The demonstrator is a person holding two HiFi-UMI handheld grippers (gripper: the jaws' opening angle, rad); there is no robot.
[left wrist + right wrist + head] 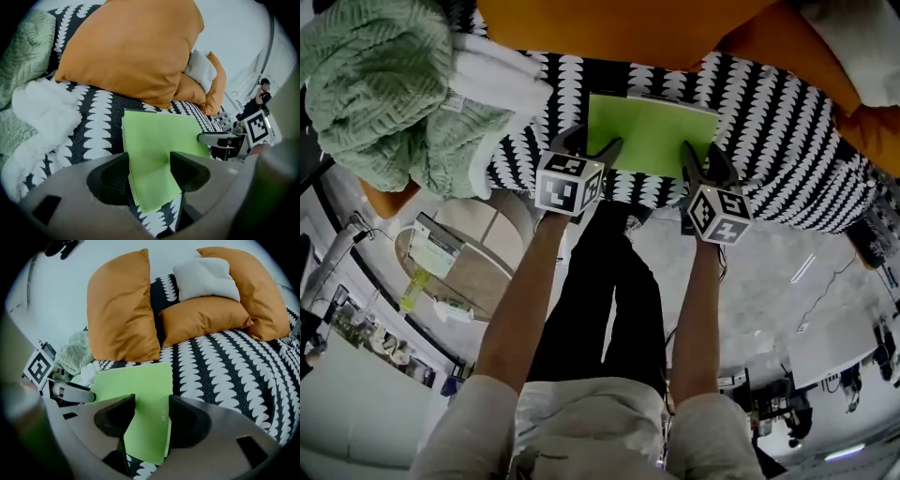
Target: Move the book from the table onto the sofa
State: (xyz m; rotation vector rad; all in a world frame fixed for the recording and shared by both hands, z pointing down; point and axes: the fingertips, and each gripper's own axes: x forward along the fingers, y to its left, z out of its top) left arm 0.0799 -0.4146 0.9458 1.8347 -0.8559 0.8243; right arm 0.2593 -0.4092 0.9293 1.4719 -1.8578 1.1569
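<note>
A thin bright-green book [652, 131] lies flat on the sofa's black-and-white patterned cover [769, 122], near the seat's front edge. My left gripper [591, 145] is at the book's near left corner and my right gripper [703, 155] at its near right corner. In the left gripper view the book [154, 140] shows in the wide gap of the left gripper [149, 164], which is open. In the right gripper view the book [140, 385] likewise lies between and under the spread jaws of the open right gripper [151, 406]. The book's near edge slightly overhangs the seat.
Orange pillows [122, 305] and a white pillow [206, 277] lean at the sofa's back behind the book. A green knitted blanket [375, 84] and a white fluffy throw [502, 80] lie left of it. A low round table [478, 267] with small items stands at my left.
</note>
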